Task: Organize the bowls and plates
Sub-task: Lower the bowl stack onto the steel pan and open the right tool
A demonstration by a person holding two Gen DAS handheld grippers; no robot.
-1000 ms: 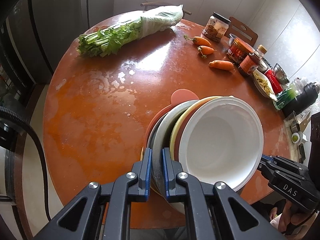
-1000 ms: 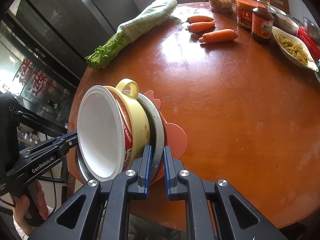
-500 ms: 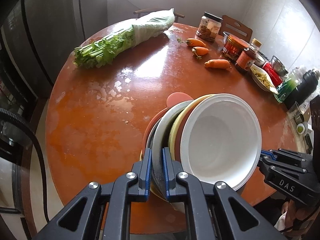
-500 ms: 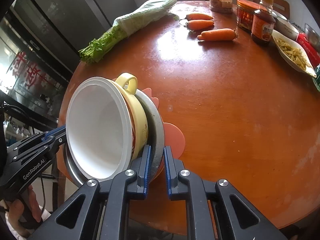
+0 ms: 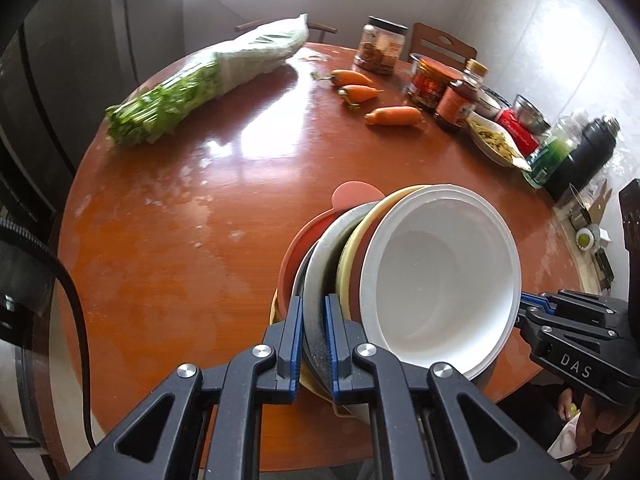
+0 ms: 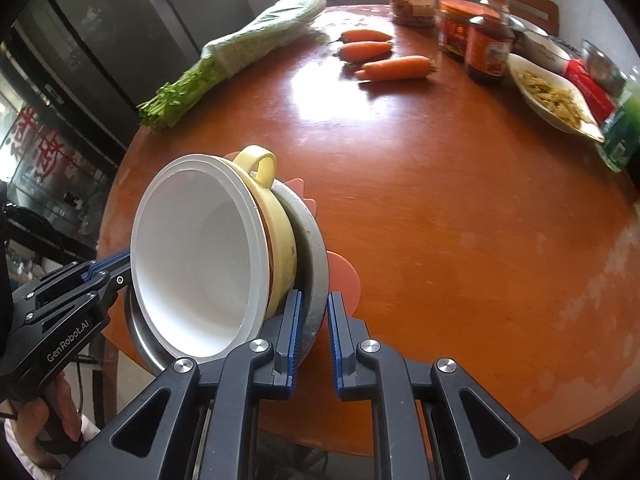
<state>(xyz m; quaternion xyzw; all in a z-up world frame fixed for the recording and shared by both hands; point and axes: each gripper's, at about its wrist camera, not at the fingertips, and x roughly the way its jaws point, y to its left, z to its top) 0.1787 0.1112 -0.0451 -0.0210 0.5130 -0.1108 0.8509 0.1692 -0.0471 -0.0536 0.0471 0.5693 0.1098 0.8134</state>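
Over the near edge of the round table [image 5: 168,216], a tilted nested stack: white bowl [image 5: 436,276] on top, then yellow handled bowl [image 6: 276,240], metal plate [image 6: 316,256], pink plate [image 5: 352,196]; left gripper [image 5: 313,344] and right gripper [image 6: 313,332] both pinch the metal plate's rim from opposite sides; carrots [image 5: 394,115], celery [image 5: 192,96] far side

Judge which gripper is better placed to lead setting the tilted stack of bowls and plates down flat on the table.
Probably neither alone: the left gripper and right gripper both clamp the metal plate's rim from opposite sides of the stack. Both should lower it together over the table.
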